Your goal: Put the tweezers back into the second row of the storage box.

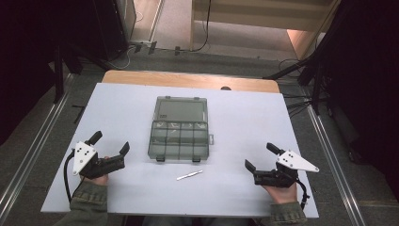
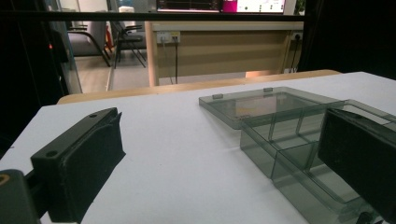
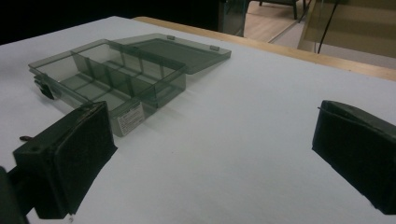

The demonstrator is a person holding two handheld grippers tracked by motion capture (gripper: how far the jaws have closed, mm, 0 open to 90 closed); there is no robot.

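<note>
So: left gripper point(image 1: 111, 143) rests at the white table's point(image 1: 244, 117) left edge, jaws wide apart, empty. Clear compartment box point(image 1: 179, 139) sits mid-table between both grippers, lid point(image 1: 181, 110) flipped open flat on the far side. Small white stick point(image 1: 189, 175) lies just in front of the box, seen from the high view. Right gripper point(image 1: 259, 157) at the right edge, jaws spread, nothing held. Right gripper view picks up a label point(image 3: 130, 118) on the box's side wall.
</note>
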